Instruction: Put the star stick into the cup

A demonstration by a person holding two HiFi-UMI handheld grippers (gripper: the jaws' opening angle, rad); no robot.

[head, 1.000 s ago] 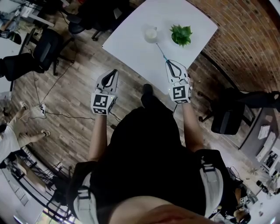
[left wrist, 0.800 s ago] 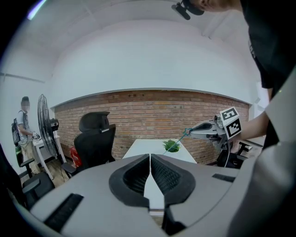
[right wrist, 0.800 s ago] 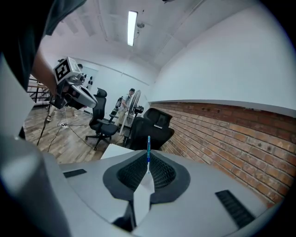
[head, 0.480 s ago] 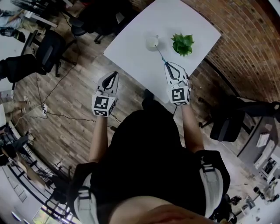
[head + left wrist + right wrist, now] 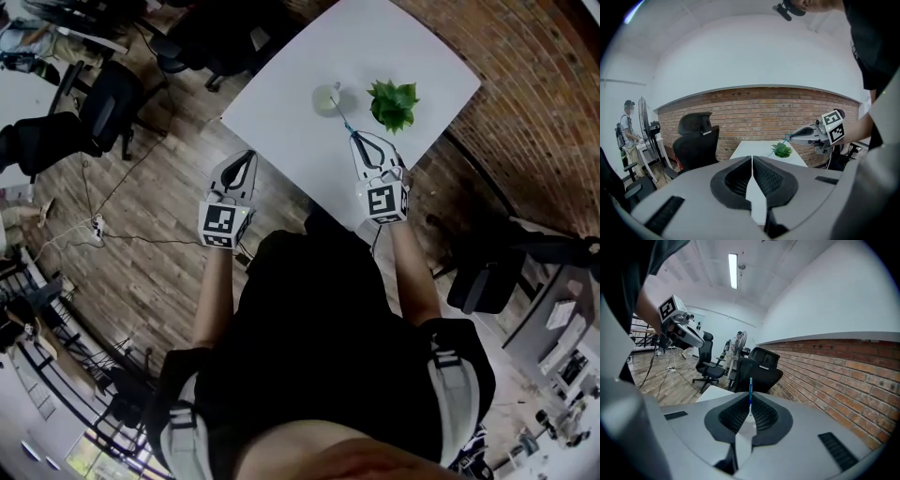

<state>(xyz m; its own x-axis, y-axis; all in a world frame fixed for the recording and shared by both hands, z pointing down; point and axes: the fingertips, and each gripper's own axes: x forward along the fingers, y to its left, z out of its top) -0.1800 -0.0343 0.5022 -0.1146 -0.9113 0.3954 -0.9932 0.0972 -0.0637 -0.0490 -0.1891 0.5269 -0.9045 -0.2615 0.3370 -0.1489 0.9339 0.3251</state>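
A pale cup stands on the white table, left of a small green plant. My right gripper is shut on the thin blue star stick, which points up-left; its far end lies close to the cup's near rim. In the right gripper view the stick rises straight out between the closed jaws of the right gripper. My left gripper hangs over the wooden floor off the table's left edge, shut with nothing in it. The left gripper view shows the right gripper above the plant.
Black office chairs stand on the wood floor left of the table, another chair at the right by the brick wall. Cables trail on the floor. A person stands far left by a fan.
The table has come nearer in the head view. The right gripper with the stick has closed in on the cup. The left gripper holds about the same place.
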